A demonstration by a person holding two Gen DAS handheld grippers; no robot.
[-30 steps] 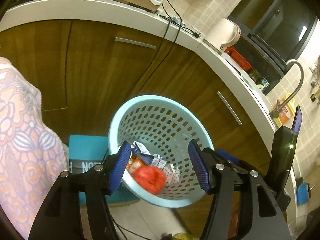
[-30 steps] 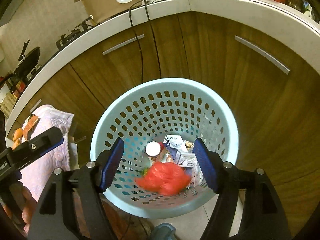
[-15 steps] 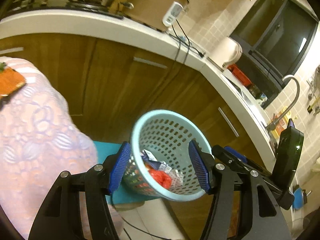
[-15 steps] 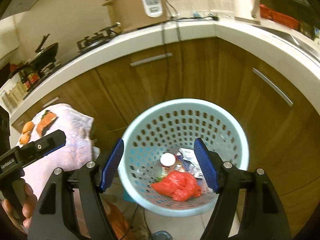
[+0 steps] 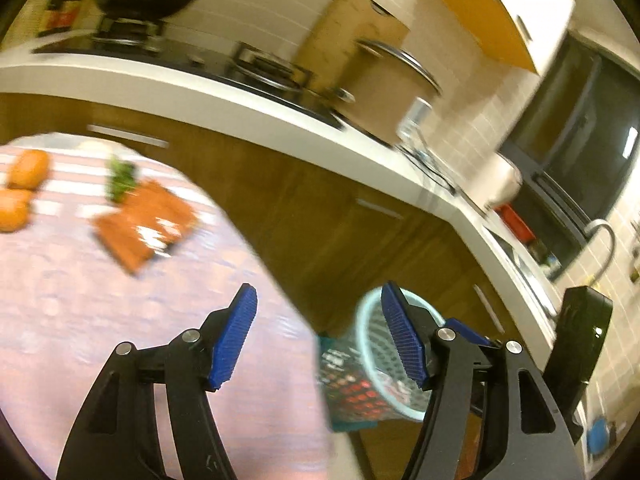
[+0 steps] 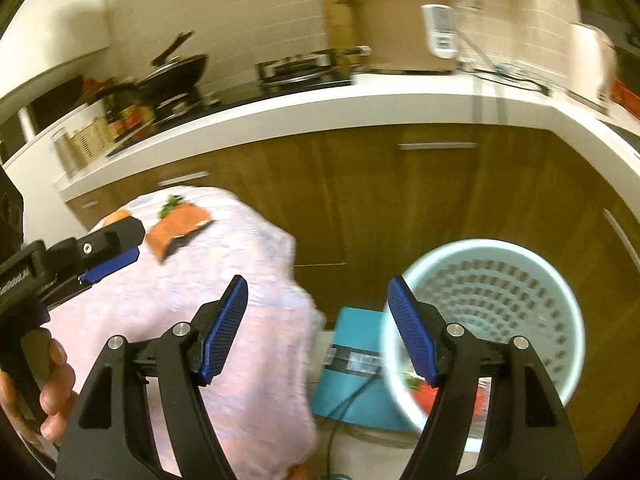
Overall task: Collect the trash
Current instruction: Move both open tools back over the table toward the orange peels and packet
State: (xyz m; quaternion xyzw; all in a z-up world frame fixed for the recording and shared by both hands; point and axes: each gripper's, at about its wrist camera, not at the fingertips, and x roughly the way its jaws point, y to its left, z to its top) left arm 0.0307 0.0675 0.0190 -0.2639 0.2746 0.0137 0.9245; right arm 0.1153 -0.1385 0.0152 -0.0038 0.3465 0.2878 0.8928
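Now that both views have swung off the basket (image 6: 516,264) (trash inside) toward the cloth-covered bench (image 5: 60,280), the left hand-held gripper (image 5: 316,336) is opening empty, the right hand-held gripper (image 6: 316,330) gapes empty, so 1 orange packet (image 5: 146,224) looks next.

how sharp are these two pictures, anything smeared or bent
Left wrist view: the left gripper is sharp, while the table, orange packet and basket smear with motion. Right wrist view: milder blur; fisheye bends the counter.
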